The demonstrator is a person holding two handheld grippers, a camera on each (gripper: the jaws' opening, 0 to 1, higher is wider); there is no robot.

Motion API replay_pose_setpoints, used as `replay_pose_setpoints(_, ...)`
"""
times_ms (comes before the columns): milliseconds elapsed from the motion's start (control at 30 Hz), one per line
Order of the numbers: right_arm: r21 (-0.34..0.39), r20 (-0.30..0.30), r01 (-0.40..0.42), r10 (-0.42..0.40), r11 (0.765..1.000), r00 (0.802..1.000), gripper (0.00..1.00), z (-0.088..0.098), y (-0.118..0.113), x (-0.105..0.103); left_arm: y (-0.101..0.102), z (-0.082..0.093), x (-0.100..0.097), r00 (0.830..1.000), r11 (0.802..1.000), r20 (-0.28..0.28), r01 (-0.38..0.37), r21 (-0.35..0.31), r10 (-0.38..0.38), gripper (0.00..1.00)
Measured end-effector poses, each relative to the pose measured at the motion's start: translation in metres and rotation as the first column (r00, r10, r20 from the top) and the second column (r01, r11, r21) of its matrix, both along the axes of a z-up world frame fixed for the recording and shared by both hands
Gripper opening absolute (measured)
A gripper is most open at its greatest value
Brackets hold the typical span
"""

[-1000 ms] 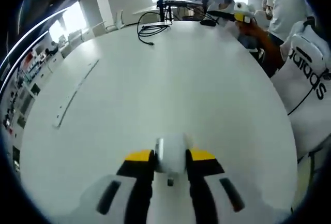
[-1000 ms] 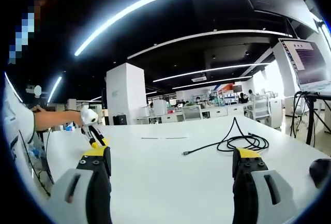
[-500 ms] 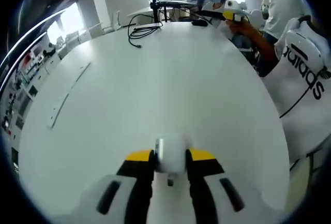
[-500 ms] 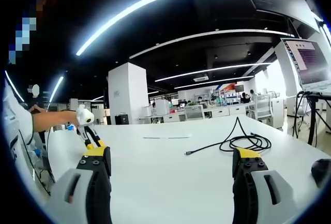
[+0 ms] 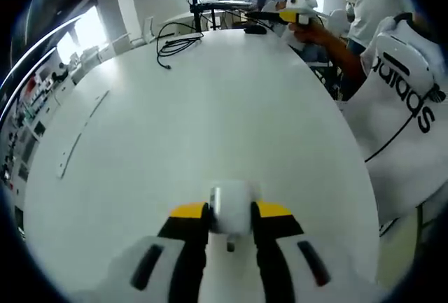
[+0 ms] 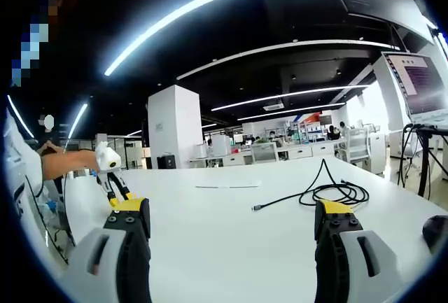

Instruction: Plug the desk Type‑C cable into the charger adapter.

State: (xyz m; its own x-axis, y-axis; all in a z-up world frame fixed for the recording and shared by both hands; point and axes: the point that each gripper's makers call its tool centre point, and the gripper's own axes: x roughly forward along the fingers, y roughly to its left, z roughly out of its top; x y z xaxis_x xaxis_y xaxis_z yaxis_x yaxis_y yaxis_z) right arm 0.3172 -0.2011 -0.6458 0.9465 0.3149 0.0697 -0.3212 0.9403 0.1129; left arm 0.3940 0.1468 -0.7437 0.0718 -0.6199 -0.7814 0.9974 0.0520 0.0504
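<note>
Left gripper point(image 5: 231, 213) clamped on the small white boxy charger adapter point(image 5: 231, 206) above the near edge of the round white worktop point(image 5: 210, 121), right gripper point(image 6: 232, 220) wide open and empty, black coiled Type-C cable point(image 6: 329, 192) lying loose near the worktop's far edge, plug end free.

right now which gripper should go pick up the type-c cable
Right. The right gripper is open and empty, with the black cable just ahead on the table. The left gripper is shut on the white charger adapter.

white table point(image 5: 210, 107), monitor point(image 6: 418, 79), white pillar point(image 6: 171, 128)
</note>
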Motion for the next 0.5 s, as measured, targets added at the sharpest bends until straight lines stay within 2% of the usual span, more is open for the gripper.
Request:
replay_pose_setpoints(267, -0.002, -0.004, -0.005, 0.005, 1.0, 1.0, 1.0, -0.002, 0.003, 0.0, -0.001, 0.0, -0.014, 1.0, 1.0, -0.004, 0.004, 0.003, -0.004, 0.24)
replay_pose_setpoints(500, -0.003, -0.003, -0.007, 0.007, 1.0, 1.0, 1.0, -0.002, 0.004, -0.001, -0.001, 0.0, -0.017, 1.0, 1.0, -0.003, -0.002, -0.008, 0.002, 0.24)
